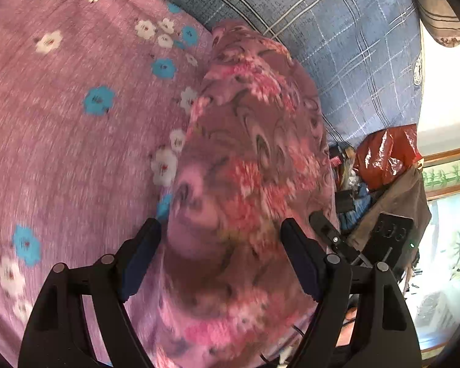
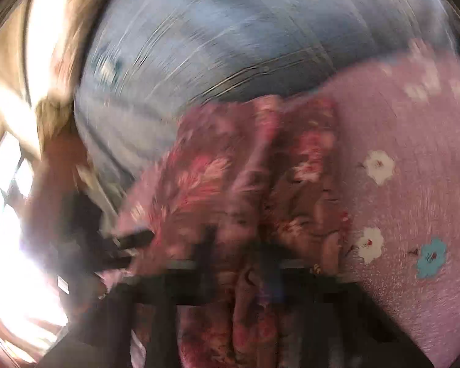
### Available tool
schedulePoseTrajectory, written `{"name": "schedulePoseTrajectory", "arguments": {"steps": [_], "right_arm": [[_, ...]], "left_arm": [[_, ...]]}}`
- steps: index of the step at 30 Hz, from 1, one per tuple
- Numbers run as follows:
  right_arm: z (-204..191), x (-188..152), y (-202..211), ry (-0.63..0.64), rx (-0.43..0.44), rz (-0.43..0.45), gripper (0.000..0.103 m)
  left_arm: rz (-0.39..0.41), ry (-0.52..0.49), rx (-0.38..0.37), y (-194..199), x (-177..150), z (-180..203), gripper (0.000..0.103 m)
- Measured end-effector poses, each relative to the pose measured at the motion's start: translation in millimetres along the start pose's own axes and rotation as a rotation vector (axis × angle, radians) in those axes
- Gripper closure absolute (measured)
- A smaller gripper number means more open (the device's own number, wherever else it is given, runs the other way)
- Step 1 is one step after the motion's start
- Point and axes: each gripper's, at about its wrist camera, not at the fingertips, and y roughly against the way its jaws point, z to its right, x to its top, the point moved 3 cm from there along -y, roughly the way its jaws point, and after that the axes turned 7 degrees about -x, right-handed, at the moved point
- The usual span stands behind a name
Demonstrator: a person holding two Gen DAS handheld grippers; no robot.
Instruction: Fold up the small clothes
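Note:
A small pink and maroon floral garment lies bunched in a long heap on the pink flowered bedsheet. My left gripper is open, its two black fingers standing wide on either side of the garment's near end, not closed on it. In the right wrist view the garment fills the middle, heavily blurred. My right gripper is a dark smear at the bottom with cloth between its fingers; the blur hides whether it is clamped.
A blue plaid quilt lies behind the garment and also shows in the right wrist view. A red plastic bag and clutter sit off the bed's right side. A bright window is at the left.

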Motion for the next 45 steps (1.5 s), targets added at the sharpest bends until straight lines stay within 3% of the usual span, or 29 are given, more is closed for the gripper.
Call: {"name": "schedulePoseTrajectory", "arguments": {"steps": [2,4,5,7,8,10,12,13,14,15,16,17,19,21,25,26,30,34,36,38,45], "right_arm": [[-14,1,18,0.052,0.002,0.078,0.09],[-15,5,34,0.042,0.001,0.16,0.09],[-10,8,30,0.039,-0.045,0.158,0.09],[7,4,3,0.057,-0.192,0.056,0.088],[10,1,-2,0.05,-0.198,0.034,0.086],[11,-1,14,-0.014,-0.135,0.068,0.079],[9,-6,38,-0.081,-0.033,0.103,0.063],[7,-14,48,-0.086,0.009,0.109,0.048],[8,-22,53,-0.083,0.018,0.11,0.042],[7,-32,54,-0.07,0.012,0.1,0.043],[5,-42,52,-0.044,-0.018,0.069,0.06],[1,-50,45,0.005,-0.077,0.028,0.097],[3,-61,54,0.073,-0.107,0.055,0.097],[13,-67,54,0.055,-0.15,0.069,0.097],[16,-71,54,0.036,-0.135,0.058,0.096],[13,-69,55,0.047,-0.14,0.06,0.092],[10,-73,60,0.064,-0.154,0.048,0.091],[16,-57,64,0.004,-0.126,0.079,0.088],[22,-44,71,-0.049,-0.112,0.119,0.079],[30,-24,73,-0.116,-0.099,0.147,0.058],[36,46,23,-0.203,-0.078,0.118,0.055]], "left_arm": [[0.011,-0.01,-0.015,11,-9,-1,0.023],[0.038,-0.034,0.019,16,-16,-3,0.022],[0.038,-0.036,0.05,15,-20,-6,0.022],[0.006,-0.028,0.062,8,-26,-9,0.023],[0.011,-0.032,0.064,8,-28,-5,0.023],[0.004,-0.063,0.077,13,-35,0,0.023],[0.001,-0.087,0.098,15,-41,4,0.022],[-0.003,-0.097,0.103,15,-44,5,0.022],[-0.008,-0.105,0.11,12,-47,6,0.022],[-0.01,-0.11,0.125,8,-51,6,0.022],[-0.007,-0.114,0.145,4,-54,6,0.022],[0.006,-0.133,0.167,2,-57,10,0.022],[0.026,-0.184,0.227,0,-64,16,0.022],[0.029,-0.212,0.265,-9,-67,24,0.022],[0.03,-0.251,0.323,-19,-72,33,0.022],[0.028,-0.258,0.333,-22,-73,35,0.022],[0.027,-0.261,0.341,-30,-75,40,0.022],[0.02,-0.242,0.332,-22,-73,34,0.023],[0.053,-0.227,0.284,-3,-69,33,0.023],[0.105,-0.219,0.234,11,-55,38,0.023],[0.094,-0.184,0.284,-7,29,41,0.023]]}}
